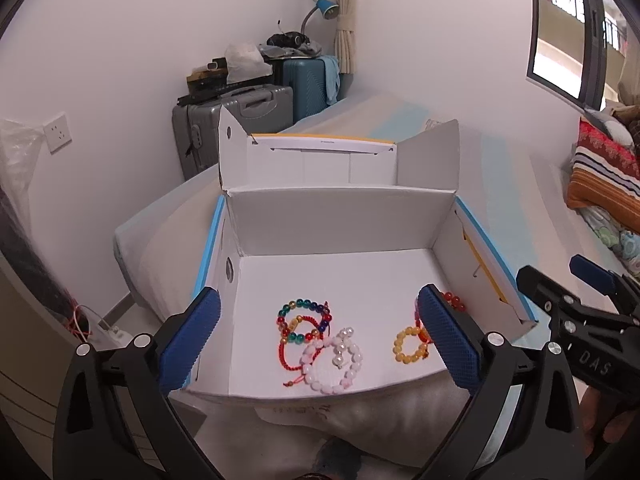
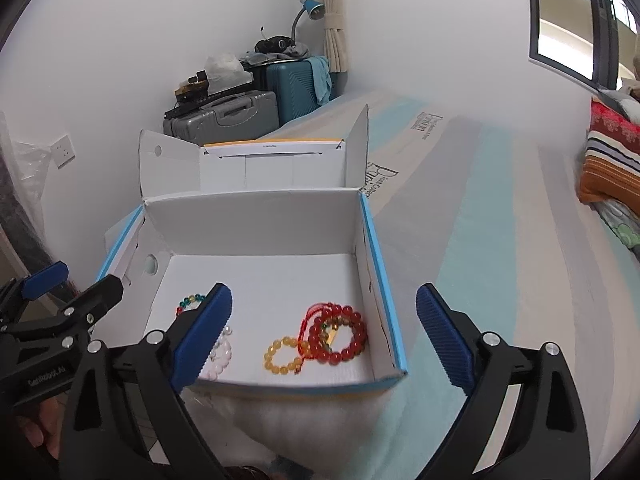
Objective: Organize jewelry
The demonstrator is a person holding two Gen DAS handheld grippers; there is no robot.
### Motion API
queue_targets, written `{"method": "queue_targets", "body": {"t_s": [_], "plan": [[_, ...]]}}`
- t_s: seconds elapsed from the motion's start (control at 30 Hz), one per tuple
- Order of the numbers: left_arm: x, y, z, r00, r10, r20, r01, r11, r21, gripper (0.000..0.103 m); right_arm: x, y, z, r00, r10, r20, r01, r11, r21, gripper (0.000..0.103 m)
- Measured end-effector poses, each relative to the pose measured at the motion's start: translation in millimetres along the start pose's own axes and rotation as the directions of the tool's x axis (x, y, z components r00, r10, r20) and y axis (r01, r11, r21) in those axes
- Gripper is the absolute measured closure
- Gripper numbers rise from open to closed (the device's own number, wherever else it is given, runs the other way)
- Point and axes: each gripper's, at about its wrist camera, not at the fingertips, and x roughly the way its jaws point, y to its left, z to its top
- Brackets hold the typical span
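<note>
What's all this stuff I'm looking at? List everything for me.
Cardboard box: one, white inside with blue edges, lid open, on the bed.
Multicolour bead bracelet: one, box floor, left side.
White-pink bead bracelet: one, overlapping a red cord near the box's front.
Yellow bead bracelet: one, box floor, middle.
Red bead bracelet: one, right side of the box, with a red cord.
Bed: one, white and pale blue striped cover.
Suitcases: two, grey and teal, in the corner, clutter on top.
Desk lamp: one, blue.
Striped pillow: one, far right.
Left gripper: black, blue pads, open.
Right gripper: same, open.
</note>
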Motion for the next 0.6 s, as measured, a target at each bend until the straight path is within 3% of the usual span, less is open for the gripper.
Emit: {"method": "queue_targets", "body": {"t_s": [0.13,0.6], "plan": [[-6,0,-13,1.000,-0.014,-0.002,0.014,1.000,-0.011,0.006,-10,0,-13,1.000,0.008,0.007,-0.008,1.000,0.004,0.008],[-16,1,-45,1.000,-0.016,-0.018,0.015,1.000,-0.012,0.006,-17,6,-38,1.000,-0.002,-0.004,0.002,1.000,0.000,0.008]]}}
